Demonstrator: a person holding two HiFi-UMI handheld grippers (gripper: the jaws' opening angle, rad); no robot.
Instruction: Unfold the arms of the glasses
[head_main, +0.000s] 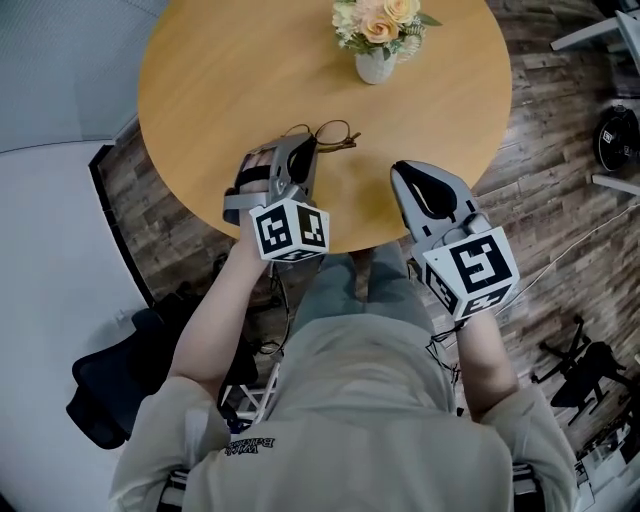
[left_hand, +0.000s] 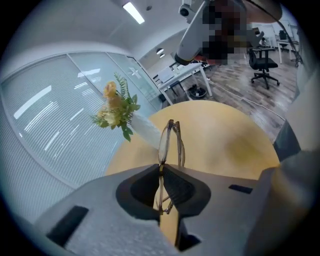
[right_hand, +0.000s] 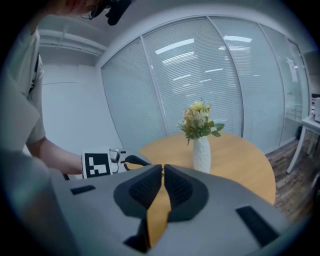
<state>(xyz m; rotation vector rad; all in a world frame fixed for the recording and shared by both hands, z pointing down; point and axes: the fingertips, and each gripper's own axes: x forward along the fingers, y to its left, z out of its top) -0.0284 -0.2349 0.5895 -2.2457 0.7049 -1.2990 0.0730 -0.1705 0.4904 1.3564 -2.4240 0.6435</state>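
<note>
The glasses (head_main: 336, 134) have a thin brownish frame and are folded. They hang above the near edge of the round wooden table (head_main: 230, 70), with my left gripper (head_main: 304, 148) shut on them. In the left gripper view the glasses (left_hand: 171, 142) stand on edge and stick out past the pads, which pinch the frame. My right gripper (head_main: 412, 178) is to the right of them, over the table's near edge. Its jaws (right_hand: 162, 169) are shut with nothing between them. The left gripper's marker cube (right_hand: 96, 164) shows at the left in the right gripper view.
A white vase of pale flowers (head_main: 376, 40) stands at the far side of the table, also seen as the vase (right_hand: 201, 152) and flowers (left_hand: 116, 107). A black office chair (head_main: 105, 395) sits on the floor to my left. Glass partition walls stand behind the table.
</note>
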